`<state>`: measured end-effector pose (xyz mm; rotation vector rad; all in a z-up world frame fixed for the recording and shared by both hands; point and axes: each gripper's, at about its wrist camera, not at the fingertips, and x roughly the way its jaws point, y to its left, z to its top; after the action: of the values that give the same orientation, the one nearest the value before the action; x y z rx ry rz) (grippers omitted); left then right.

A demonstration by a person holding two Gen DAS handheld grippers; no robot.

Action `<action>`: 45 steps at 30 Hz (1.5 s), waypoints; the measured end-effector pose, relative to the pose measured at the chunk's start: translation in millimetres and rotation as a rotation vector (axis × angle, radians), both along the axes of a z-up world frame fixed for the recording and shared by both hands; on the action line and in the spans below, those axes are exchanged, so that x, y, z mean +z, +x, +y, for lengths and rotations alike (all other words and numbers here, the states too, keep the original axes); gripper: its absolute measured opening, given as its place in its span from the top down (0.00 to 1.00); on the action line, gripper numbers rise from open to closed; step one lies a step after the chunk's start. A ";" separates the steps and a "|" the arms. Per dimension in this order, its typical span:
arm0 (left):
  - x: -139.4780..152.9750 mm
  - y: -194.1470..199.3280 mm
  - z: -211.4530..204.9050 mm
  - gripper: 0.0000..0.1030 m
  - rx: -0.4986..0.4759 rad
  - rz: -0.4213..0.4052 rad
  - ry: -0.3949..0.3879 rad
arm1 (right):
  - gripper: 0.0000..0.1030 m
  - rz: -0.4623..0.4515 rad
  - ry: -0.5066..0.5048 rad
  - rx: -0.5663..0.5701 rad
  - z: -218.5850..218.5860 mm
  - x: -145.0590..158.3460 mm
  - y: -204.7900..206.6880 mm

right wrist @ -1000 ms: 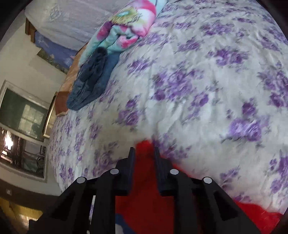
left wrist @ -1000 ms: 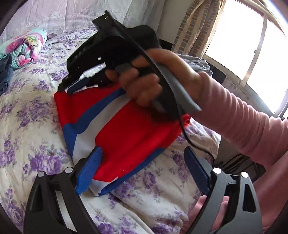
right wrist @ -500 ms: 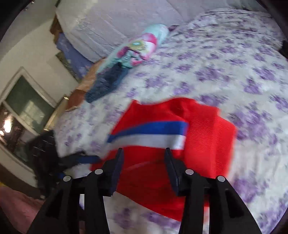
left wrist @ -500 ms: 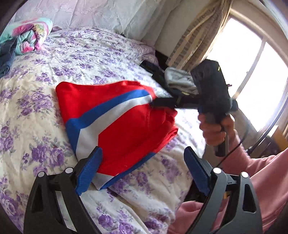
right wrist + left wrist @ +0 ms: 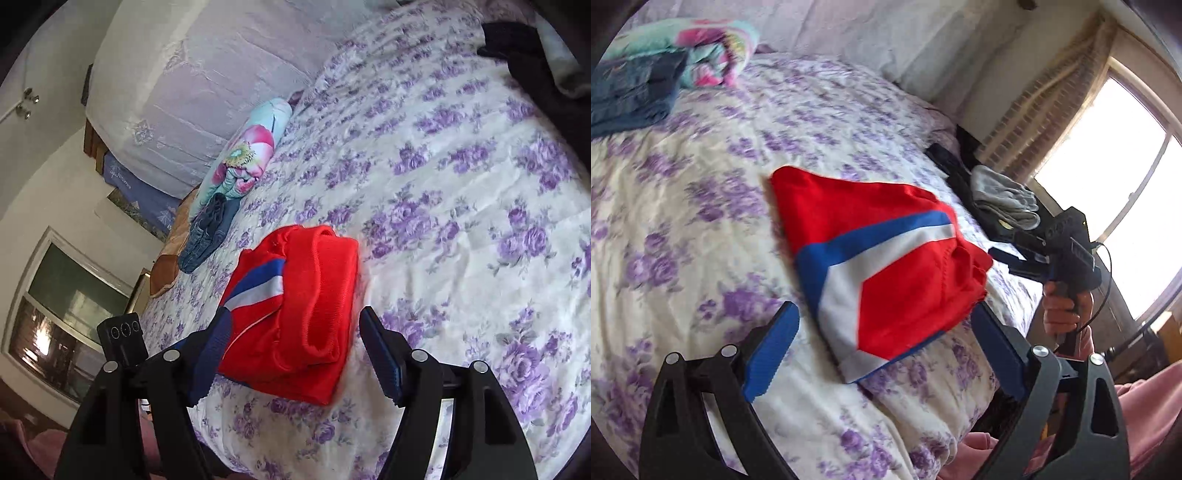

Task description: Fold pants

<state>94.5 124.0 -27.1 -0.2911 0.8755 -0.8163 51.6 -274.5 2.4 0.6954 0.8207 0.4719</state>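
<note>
**Folded red pants lying on the flowered bedspread**

On the bed's near edge, we are seeing the red pants (image 5: 295,317) lying as a thick, soft, roughly rectangular bundle on the quilted bedspread (image 5: 461,177), cream with purple blossoms. Blue and white bands are crossing the knit fabric in a chevron. In the right wrist view the bundle's long axis is running from the bed's edge toward the far rolled floral blanket (image 5: 243,155) and folded jeans (image 5: 207,236). Our right gripper (image 5: 295,354) has just been opening; its jaws are standing wide, framing the bundle's near end, pads clear of the cloth. Our left gripper (image 5: 882,350) is likewise gaping, holding nothing, its ribbed blue pads flanking the pants' striped corner.
</note>
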 end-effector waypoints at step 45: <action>18.5 15.9 -34.9 0.05 -0.051 0.298 -0.030 | 0.75 -0.741 -1.382 0.472 265.8 -33.9 -45.1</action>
<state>110.4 89.1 -8.6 -0.4255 1.1541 -0.8470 6.5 -8.7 -31.5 -0.9349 0.4114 0.4144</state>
